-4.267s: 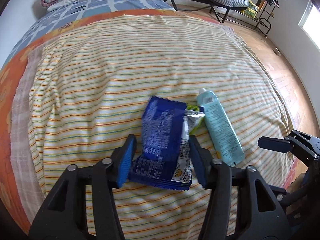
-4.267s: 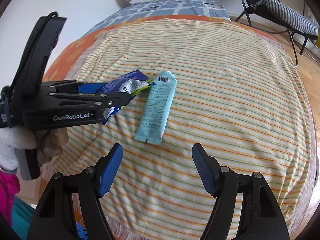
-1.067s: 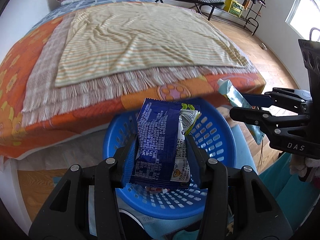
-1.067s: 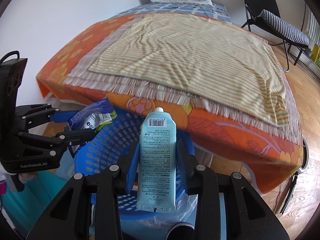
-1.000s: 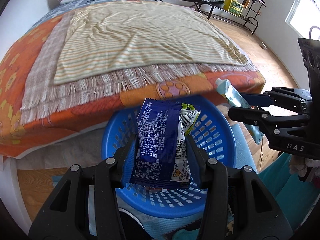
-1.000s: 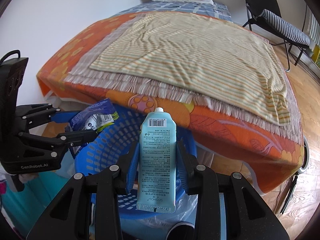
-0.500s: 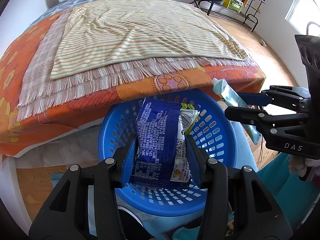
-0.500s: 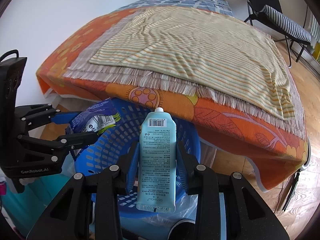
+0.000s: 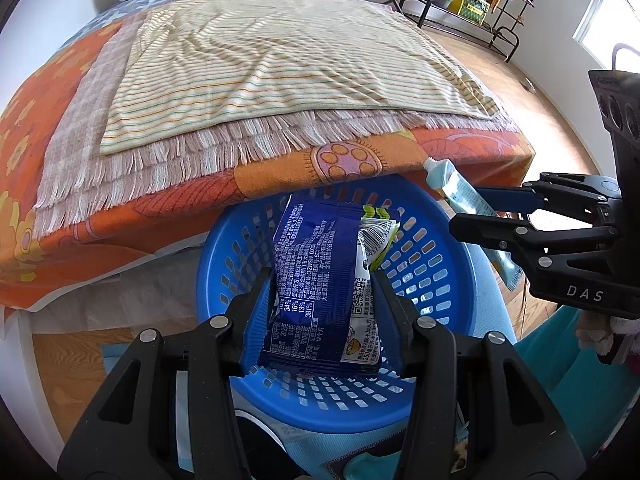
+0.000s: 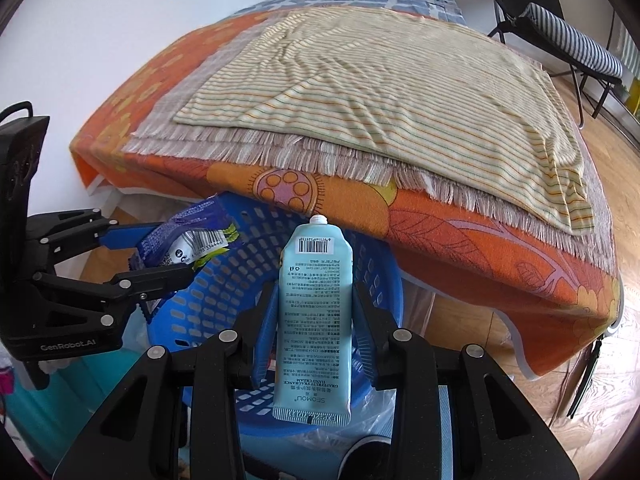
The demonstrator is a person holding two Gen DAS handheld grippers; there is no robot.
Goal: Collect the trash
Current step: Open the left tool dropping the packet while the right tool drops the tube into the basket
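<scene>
Striped cloth [image 9: 276, 56] over fringed blanket [image 9: 160, 160], orange bedspread [image 10: 500, 248], folding chair [image 10: 560, 40], wooden floor [image 9: 532, 92]

Bright daylight from a window [image 9: 600, 28] at right; sharp focus; fisheye bending, dark corners.

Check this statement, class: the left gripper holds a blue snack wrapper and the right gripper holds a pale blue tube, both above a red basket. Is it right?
Not quite: the basket is blue, as the left wrist view shows. The left gripper does hold the blue snack wrapper, and the right gripper the pale blue tube.
</scene>
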